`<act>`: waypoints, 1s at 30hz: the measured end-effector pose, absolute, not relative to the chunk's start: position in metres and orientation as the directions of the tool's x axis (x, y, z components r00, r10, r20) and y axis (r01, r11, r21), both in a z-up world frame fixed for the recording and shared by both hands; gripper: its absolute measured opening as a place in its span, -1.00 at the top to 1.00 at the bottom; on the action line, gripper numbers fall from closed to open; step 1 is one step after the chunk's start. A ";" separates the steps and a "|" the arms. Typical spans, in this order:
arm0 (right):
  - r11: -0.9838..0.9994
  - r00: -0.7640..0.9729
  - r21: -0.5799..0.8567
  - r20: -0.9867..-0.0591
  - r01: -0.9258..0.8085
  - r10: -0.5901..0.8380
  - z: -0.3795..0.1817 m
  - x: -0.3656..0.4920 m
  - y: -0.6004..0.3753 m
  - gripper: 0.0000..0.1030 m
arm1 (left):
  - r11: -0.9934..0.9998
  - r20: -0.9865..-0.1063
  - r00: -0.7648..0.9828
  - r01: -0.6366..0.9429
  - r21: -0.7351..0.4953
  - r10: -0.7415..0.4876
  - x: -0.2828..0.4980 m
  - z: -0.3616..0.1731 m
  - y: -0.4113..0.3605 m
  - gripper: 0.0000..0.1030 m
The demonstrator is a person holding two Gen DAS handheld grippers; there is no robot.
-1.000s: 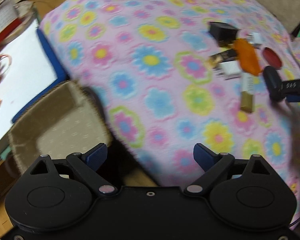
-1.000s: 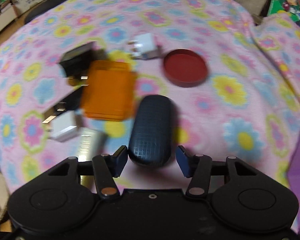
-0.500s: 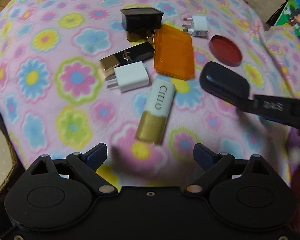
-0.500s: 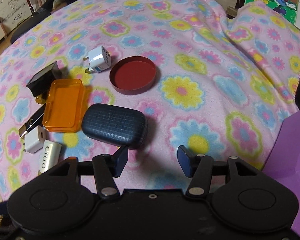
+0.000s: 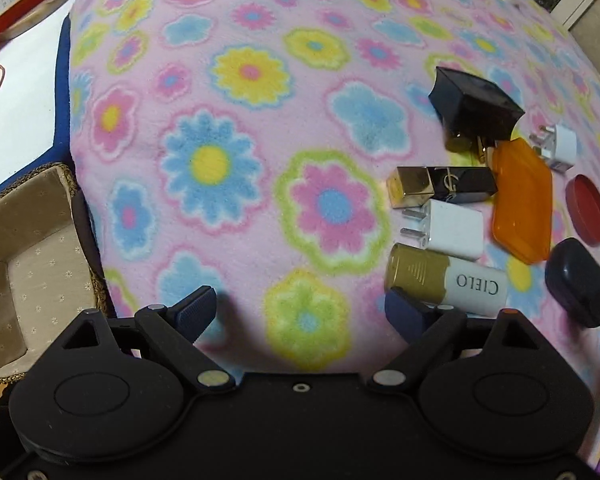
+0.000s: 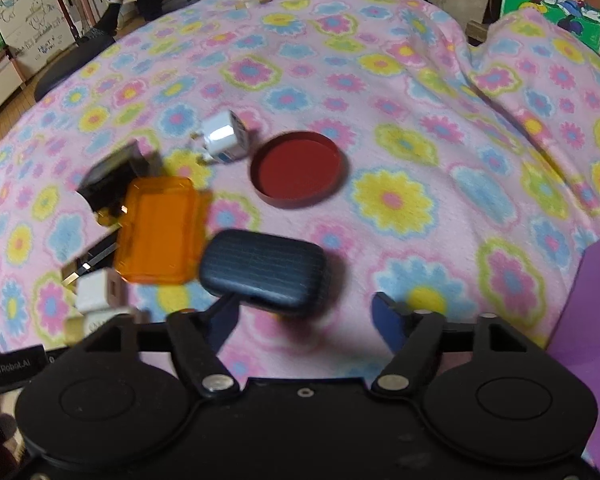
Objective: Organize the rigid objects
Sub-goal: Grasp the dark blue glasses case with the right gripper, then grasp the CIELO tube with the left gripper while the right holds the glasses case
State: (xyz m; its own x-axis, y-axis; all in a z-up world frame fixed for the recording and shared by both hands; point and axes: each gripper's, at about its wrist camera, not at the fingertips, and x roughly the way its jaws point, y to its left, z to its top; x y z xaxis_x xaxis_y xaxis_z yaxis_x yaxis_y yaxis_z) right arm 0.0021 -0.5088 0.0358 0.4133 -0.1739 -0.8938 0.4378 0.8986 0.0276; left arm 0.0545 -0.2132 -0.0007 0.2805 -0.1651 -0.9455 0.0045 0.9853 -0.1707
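A: Fingers of the right gripper [image 6: 305, 316] have just been opening; they are spread now, and the dark blue case [image 6: 263, 269] lies on the flowered blanket [image 6: 420, 120] at the lower middle of the right wrist frame. Its near end sits close to the left finger, but no pad presses on it.

B: So the case is released. A second ago it was between the fingers; now it rests beside the orange box [image 6: 159, 231], below the red lid [image 6: 299, 169].

A: Yes, I think this placing is finished. The left gripper [image 5: 299, 311] is spread too, and it holds nothing.

B: Its view has swung since half a second ago. The CIELO tube [image 5: 446, 280] is now just beyond its right finger, at the lower right of the left wrist frame, next to the white charger [image 5: 452, 229].

A: Then the tube is probably the next thing to pick. The fabric basket [image 5: 24, 264] waits at the lower left.
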 end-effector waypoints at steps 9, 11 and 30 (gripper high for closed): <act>0.900 0.384 -0.012 -0.902 0.436 -0.198 0.022 0.037 -0.501 -0.84 | 0.971 -0.938 0.261 0.121 -0.204 -0.229 0.045 0.003 -0.242 -0.72; 0.898 0.373 -0.004 -0.909 0.441 -0.187 0.017 0.041 -0.502 -0.84 | 0.968 -0.936 0.260 0.147 -0.203 -0.236 0.046 0.002 -0.252 -0.72; 0.884 0.330 0.005 -0.929 0.468 -0.169 0.000 0.043 -0.514 -0.77 | 0.951 -0.913 0.278 0.168 -0.259 -0.298 0.072 -0.006 -0.288 -0.84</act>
